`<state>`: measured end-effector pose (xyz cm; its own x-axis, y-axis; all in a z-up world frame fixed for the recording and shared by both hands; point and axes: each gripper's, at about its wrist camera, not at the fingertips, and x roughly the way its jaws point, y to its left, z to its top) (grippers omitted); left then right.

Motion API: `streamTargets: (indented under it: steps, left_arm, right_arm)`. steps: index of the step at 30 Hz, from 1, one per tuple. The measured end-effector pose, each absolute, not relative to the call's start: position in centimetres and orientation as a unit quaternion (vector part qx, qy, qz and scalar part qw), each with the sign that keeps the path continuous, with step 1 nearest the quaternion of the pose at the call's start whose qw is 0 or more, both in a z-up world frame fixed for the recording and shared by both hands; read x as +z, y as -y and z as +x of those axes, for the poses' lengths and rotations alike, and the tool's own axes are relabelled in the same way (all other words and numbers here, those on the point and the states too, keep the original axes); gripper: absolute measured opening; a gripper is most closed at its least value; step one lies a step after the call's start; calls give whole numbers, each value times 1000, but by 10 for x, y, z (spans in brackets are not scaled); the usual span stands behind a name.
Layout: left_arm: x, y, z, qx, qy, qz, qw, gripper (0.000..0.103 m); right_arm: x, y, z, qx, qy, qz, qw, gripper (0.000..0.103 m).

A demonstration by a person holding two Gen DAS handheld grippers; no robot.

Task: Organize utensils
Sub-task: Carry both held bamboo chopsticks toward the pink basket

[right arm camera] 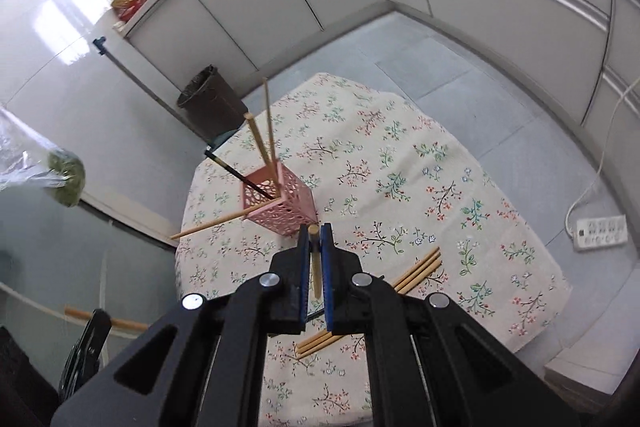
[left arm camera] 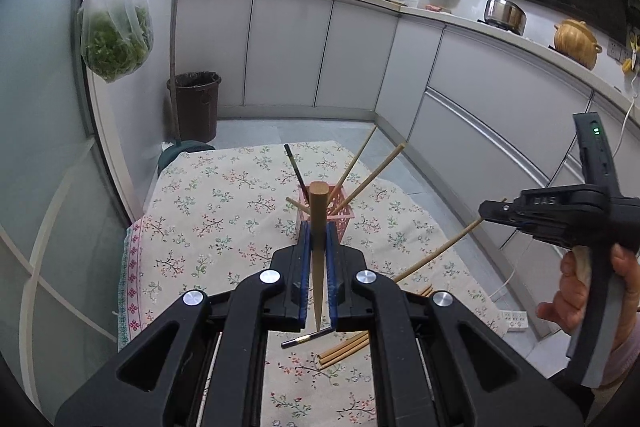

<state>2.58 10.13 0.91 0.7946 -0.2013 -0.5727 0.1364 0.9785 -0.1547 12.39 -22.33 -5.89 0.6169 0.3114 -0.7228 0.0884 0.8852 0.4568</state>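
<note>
Above the floral tablecloth (right arm camera: 400,163), pale tapered wooden chopsticks (left arm camera: 319,227), one clamped in each tongs, left (left arm camera: 318,227) and right (right arm camera: 315,231).

Legible text: "DAS", embossed on the black body of the right gripper (left arm camera: 486,207); nothing else was readable.

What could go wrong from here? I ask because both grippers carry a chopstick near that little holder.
1. The pink basket is light and already holds four leaning sticks; pushing another in could tip it.
2. The left gripper pinches its wooden chopstick near the middle, so it may pivot when it meets the rim.
3. The right gripper holds its chopstick close beside the left one; they could collide.
</note>
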Motion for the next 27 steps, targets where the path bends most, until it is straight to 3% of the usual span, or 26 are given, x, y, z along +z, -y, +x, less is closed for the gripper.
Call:
streamTargets:
  steps: [27]
  left_arm:
    - [75,-88,88,-54,-270,-58,960,7]
  right_arm:
    - [96,232,91,107,-336,187,917,5]
